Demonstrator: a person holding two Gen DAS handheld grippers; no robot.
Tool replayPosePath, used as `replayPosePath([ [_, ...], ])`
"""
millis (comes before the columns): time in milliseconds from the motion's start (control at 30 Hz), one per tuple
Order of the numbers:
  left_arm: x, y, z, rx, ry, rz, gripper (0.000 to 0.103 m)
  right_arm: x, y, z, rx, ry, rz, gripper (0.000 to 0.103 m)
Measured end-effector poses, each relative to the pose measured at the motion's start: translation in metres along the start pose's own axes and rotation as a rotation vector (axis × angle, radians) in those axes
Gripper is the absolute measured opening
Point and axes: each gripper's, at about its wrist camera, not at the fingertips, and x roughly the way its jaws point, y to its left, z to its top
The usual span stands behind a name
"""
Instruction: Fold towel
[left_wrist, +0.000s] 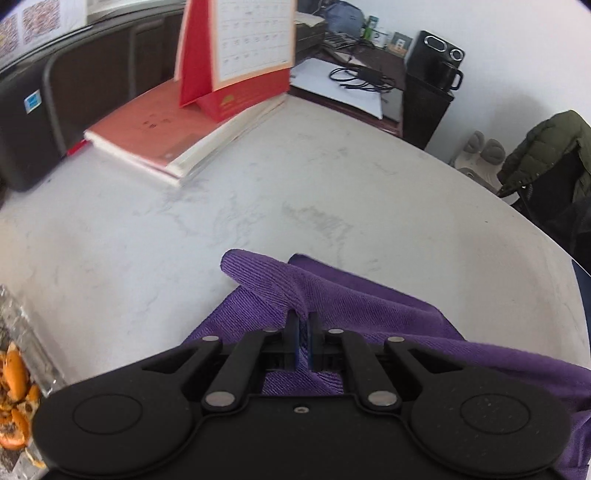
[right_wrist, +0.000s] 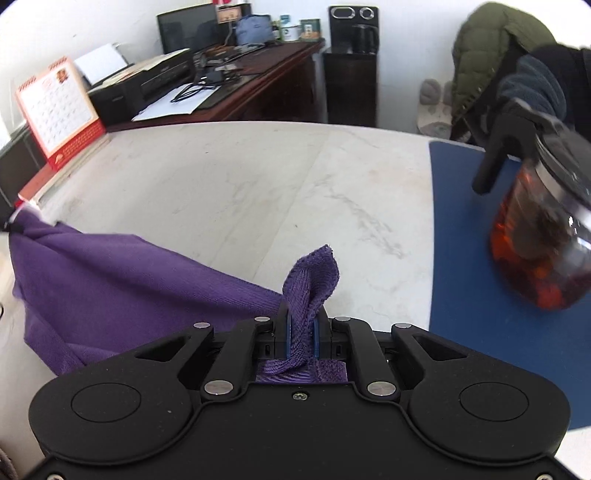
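Marble desk (right_wrist: 258, 192) carries the purple towel (right_wrist: 110, 280), lifted off its near edge, a glass teapot (right_wrist: 543, 240) on the right edge. Left gripper (left_wrist: 303, 332) and right gripper (right_wrist: 301, 328) each pinch a towel corner.

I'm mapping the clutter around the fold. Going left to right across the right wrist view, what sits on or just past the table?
Desk calendar → purple towel, with a corner pinched in the right gripper → blue mat → glass teapot of reddish tea.
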Motion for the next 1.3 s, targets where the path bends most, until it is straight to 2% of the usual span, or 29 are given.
replayPosePath([
  [133,0.0,-0.004,0.0,-0.006,-0.051,-0.021,0.006,0.01,0.0,0.006,-0.015,-0.006,0.011,0.01],
  [233,-0.001,-0.011,0.005,-0.026,-0.098,-0.044,0.016,0.025,0.005,0.021,-0.036,-0.047,-0.014,0.013],
  [267,-0.002,-0.014,0.007,-0.037,-0.109,-0.057,0.023,0.025,0.006,0.024,-0.037,-0.055,-0.032,0.023],
  [300,-0.003,-0.016,0.009,-0.043,-0.116,-0.07,0.023,0.025,0.007,0.027,-0.039,-0.062,-0.049,0.036],
  [367,-0.009,-0.024,0.007,-0.027,-0.127,-0.094,0.024,0.026,0.008,0.032,-0.042,-0.077,-0.084,0.05],
  [467,-0.017,-0.03,0.001,0.011,-0.138,-0.087,0.024,0.015,0.011,0.029,-0.04,-0.104,-0.119,0.056],
  [533,-0.026,-0.032,-0.006,0.035,-0.138,-0.089,0.024,0.006,0.014,0.022,-0.042,-0.11,-0.124,0.057],
  [633,-0.038,-0.043,-0.021,0.123,-0.088,-0.163,0.024,0.007,0.02,0.01,-0.068,-0.08,-0.11,0.058],
  [733,-0.038,-0.071,-0.046,0.286,0.011,-0.234,0.025,0.008,0.027,-0.001,-0.094,-0.049,-0.096,0.059],
  [833,-0.029,-0.101,-0.075,0.409,0.072,-0.278,0.025,0.009,0.034,-0.013,-0.12,-0.018,-0.082,0.06],
  [1067,0.01,-0.152,-0.099,0.57,0.125,-0.309,0.025,0.011,0.05,-0.04,-0.181,0.054,-0.048,0.06],
  [1167,0.019,-0.157,-0.107,0.593,0.146,-0.292,0.025,0.012,0.057,-0.052,-0.206,0.085,-0.034,0.06],
  [1300,0.013,-0.154,-0.117,0.637,0.168,-0.294,0.025,0.014,0.066,-0.067,-0.241,0.126,-0.015,0.06],
])
